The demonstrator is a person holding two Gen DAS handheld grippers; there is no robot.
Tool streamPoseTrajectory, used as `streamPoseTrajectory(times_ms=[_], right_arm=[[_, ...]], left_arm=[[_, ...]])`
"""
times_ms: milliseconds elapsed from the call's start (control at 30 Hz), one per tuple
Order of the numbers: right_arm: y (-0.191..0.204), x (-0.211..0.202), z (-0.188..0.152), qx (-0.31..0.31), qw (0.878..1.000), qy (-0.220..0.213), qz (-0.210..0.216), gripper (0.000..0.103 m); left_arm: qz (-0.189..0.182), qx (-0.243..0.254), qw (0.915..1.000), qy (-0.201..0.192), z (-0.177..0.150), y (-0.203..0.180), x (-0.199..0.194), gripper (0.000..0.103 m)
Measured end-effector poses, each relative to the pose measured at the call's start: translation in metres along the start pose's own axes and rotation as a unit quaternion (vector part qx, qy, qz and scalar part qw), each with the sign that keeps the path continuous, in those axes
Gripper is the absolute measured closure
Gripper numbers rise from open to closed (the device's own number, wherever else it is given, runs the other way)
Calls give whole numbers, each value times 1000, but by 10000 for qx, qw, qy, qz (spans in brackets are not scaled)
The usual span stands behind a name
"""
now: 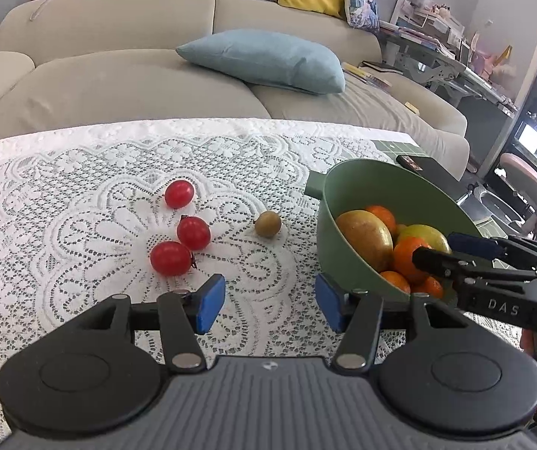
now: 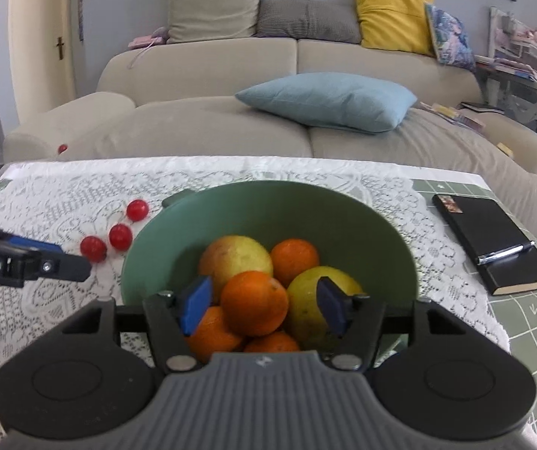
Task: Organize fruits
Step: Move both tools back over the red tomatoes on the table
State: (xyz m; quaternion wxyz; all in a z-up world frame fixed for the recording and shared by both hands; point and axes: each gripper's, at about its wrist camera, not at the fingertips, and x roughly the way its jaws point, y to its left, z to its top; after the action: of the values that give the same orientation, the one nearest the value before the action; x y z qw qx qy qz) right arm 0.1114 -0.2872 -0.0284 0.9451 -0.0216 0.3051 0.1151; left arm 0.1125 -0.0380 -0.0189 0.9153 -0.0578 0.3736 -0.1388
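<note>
A green bowl on the lace cloth holds several oranges and two large yellow-green fruits. My right gripper hangs open just above the bowl. One orange lies between its blue pads, and neither pad touches it. Left of the bowl, three red cherry tomatoes lie close together on the cloth, with a small brownish-green fruit nearer the bowl. My left gripper is open over bare cloth, short of the tomatoes, with nothing between its pads. The right gripper shows over the bowl's right side.
A black notebook with a pen on it lies right of the bowl on the green tiled tabletop. Beyond the table's far edge stands a beige sofa with a blue cushion. A cluttered shelf stands at far right.
</note>
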Motion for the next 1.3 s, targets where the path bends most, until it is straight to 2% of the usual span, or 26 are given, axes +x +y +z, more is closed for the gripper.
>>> streamPoseTrajectory(times_ms=[233,500,733,967,1100,1300], right_arm=[[6,-16,4,160,9982,-577,-14,40],[38,-29,2,-12,9937,-1077,298,34],[68,-26,-6,-266,9931,-960,617,34],[99,-16,-14,-761,9921,-760,646,34],[115,-11,-20,-1063,9896,-764,589,39],[136,-3,-27,-1614,9825,-811,452,58]], left_arm=[[67,-17,9996,-273,1,1,-12,38],[417,156,9974,-559,0,3,-26,37],[628,311,9955,-631,-5,14,-33,37],[622,297,9954,-662,-11,27,-32,37],[547,300,9957,-681,-15,35,-28,37],[395,351,9962,-695,-24,47,-17,40]])
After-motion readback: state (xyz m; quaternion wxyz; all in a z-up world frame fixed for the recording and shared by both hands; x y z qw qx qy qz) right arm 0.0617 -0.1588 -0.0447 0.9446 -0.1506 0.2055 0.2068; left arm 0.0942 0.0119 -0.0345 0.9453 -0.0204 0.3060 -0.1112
